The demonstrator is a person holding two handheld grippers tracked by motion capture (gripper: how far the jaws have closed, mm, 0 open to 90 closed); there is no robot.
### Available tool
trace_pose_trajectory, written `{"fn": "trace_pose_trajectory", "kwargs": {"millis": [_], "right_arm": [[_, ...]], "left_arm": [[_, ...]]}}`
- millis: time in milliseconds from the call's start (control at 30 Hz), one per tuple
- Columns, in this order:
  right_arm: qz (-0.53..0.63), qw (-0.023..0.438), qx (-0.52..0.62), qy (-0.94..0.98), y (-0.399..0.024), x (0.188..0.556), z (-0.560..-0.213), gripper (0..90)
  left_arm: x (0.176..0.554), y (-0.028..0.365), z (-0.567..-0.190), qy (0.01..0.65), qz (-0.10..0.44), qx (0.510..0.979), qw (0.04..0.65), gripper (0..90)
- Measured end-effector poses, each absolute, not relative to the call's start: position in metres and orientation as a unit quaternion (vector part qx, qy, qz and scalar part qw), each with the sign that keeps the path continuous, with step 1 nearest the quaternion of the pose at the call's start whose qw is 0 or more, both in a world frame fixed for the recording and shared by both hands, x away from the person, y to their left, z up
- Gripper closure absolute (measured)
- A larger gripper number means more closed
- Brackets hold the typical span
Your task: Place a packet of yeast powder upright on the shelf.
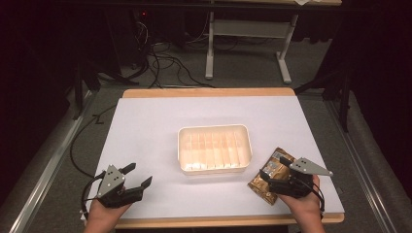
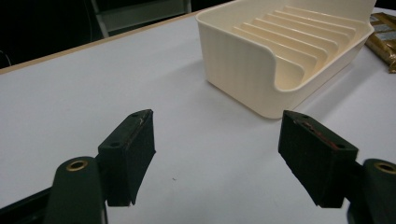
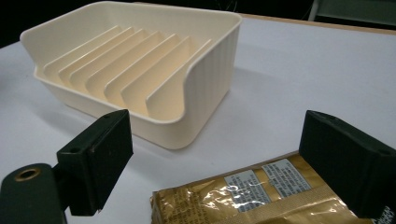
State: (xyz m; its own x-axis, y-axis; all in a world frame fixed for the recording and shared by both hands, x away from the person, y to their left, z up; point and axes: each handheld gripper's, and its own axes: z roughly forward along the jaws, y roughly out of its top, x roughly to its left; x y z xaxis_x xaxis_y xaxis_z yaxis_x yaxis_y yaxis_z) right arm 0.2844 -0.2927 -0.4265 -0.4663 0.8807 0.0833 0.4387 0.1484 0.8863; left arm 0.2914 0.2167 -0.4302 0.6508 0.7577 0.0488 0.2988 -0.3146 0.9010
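one cream ribbed plastic tray (image 1: 214, 169), one gold foil packet (image 1: 270, 175), two grippers.
left gripper (image 1: 137, 175) at lower left spread apart on nothing; right gripper (image 1: 273, 168) (lower right) spread wide over the packet.

A dim room: grey carpet floor (image 1: 252, 73), tangled black cables (image 1: 165, 63), a white-legged desk (image 1: 252, 29).

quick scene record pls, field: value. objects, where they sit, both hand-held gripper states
surface: white table top
tray: cream slotted tray, mid-table, slots empty
packet: gold foil packet, flat, right of the tray, apart from it
left hand-held gripper: open, over bare table left of the tray, holds nothing
right hand-held gripper: open, jaws either side of the packet's near end, not clamped
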Motion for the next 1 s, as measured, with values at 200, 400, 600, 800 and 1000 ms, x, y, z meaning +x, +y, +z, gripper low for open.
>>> {"fn": "trace_pose_trajectory", "kwargs": {"millis": [200, 400, 600, 800, 1000], "right_arm": [[0.467, 0.238, 0.462, 0.715, -0.2980, 0.2846, -0.4274, 10.8], [0.475, 0.240, 0.457, 0.713, -0.2998, 0.2832, -0.4251, 11.5], [0.477, 0.240, 0.454, 0.714, -0.2990, 0.2815, -0.4238, 11.8], [0.477, 0.241, 0.452, 0.715, -0.2992, 0.2809, -0.4231, 12.1], [0.485, 0.239, 0.450, 0.711, -0.3013, 0.2810, -0.4206, 15.1]], "left_arm": [[0.2909, 0.2154, -0.4300, 0.339, 0.242, 0.776, 0.474, 27.5], [0.2910, 0.2150, -0.4306, 0.338, 0.241, 0.777, 0.473, 27.5], [0.2911, 0.2151, -0.4306, 0.340, 0.240, 0.776, 0.474, 27.4], [0.2912, 0.2153, -0.4305, 0.340, 0.240, 0.776, 0.475, 27.4], [0.2914, 0.2156, -0.4305, 0.341, 0.239, 0.775, 0.475, 27.3]]}}
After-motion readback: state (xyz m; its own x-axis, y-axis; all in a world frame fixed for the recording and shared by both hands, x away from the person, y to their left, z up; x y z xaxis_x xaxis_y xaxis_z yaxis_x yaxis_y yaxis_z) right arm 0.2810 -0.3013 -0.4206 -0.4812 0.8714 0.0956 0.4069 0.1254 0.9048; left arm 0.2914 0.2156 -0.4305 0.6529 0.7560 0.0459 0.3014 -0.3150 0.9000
